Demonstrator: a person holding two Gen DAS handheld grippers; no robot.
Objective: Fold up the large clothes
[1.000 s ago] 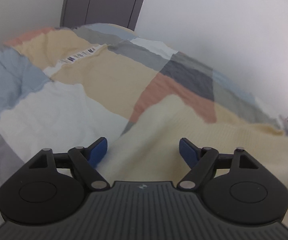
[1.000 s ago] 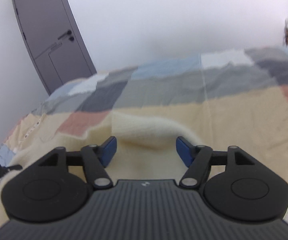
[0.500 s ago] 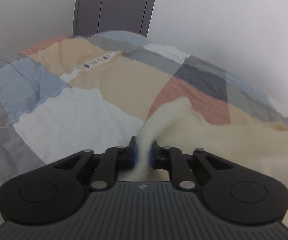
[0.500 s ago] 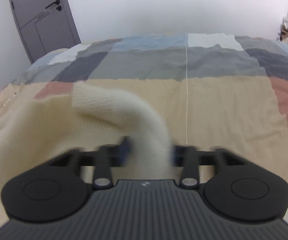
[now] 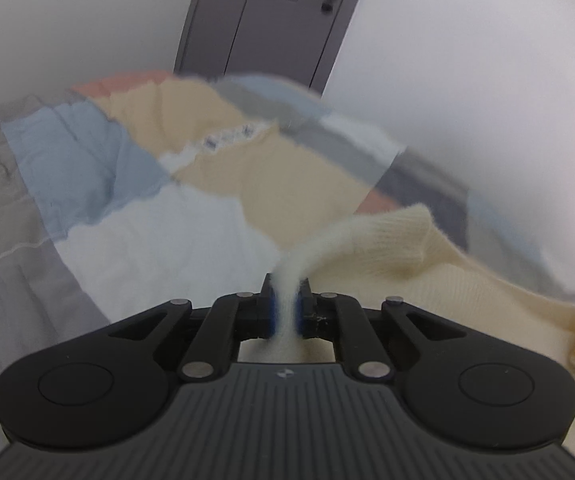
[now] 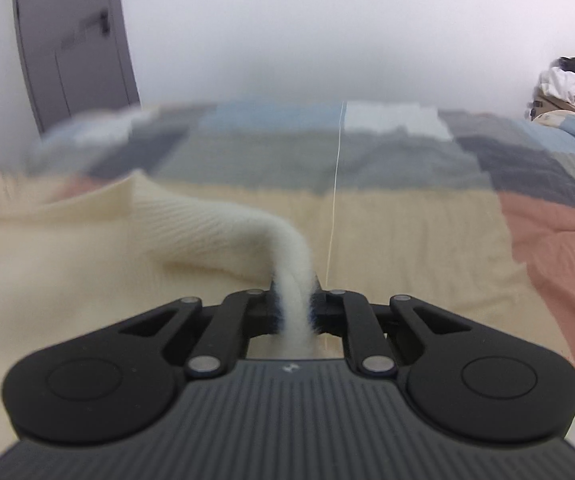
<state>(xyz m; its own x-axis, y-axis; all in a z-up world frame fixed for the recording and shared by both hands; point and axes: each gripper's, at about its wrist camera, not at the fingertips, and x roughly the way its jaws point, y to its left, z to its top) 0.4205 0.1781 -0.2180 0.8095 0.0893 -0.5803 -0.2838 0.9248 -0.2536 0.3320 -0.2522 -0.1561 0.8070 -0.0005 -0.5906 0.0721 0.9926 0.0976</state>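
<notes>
Cream sweater [image 5: 439, 280] lies on the patchwork quilt [image 5: 135, 216], pinched in the left gripper [image 5: 285, 312] while the right gripper [image 6: 295, 312] is closing tight on another bunch, so lift both together (evenly, I'd judge) to keep the knit from sagging.

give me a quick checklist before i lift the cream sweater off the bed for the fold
1. Left gripper pinching the cream sweater: ok.
2. Right gripper jaws closing with knit between them: ok, wait till it settles.
3. Grips sit at matching corners: cannot tell.
4. Patchwork quilt not caught in either grip: cannot tell.
5. Bed beyond the sweater free for laying it down: ok.
6. Clothes pile at the far right stays clear: ok.
</notes>
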